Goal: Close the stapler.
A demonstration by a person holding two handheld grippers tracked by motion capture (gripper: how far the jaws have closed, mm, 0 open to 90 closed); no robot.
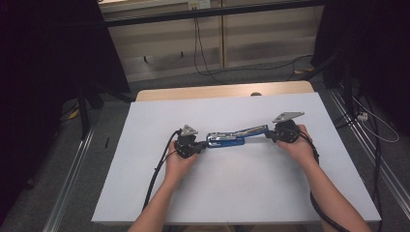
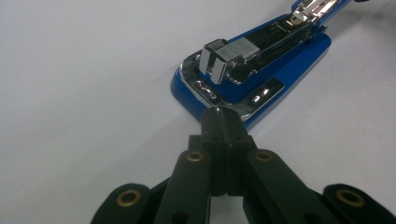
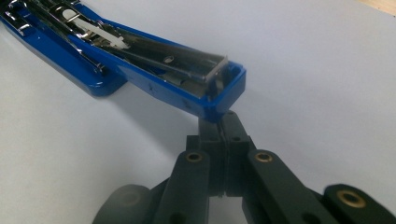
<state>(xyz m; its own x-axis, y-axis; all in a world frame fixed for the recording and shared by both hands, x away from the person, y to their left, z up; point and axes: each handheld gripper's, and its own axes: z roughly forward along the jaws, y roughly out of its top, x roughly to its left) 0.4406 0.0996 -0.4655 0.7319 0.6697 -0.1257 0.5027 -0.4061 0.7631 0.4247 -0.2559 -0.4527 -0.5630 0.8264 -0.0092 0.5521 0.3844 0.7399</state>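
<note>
Stapler (image 1: 235, 136): opened flat, spanning both claws
Left claw (image 2: 223, 122): closed at base
Right claw (image 3: 220, 126): closed under lid tip
Risk: lid slipping off, snapping shut

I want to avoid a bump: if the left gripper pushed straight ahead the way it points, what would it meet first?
The blue stapler: the left gripper, jaws shut, has its tips at the front edge of the stapler's base, seemingly touching already. It would likely shove the opened stapler along the white table.

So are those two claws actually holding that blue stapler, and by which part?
Neither clearly grips it. Both claws are shut: the left claw meets the blue stapler at its base's front edge, the right claw under the opened top arm's tip.
</note>
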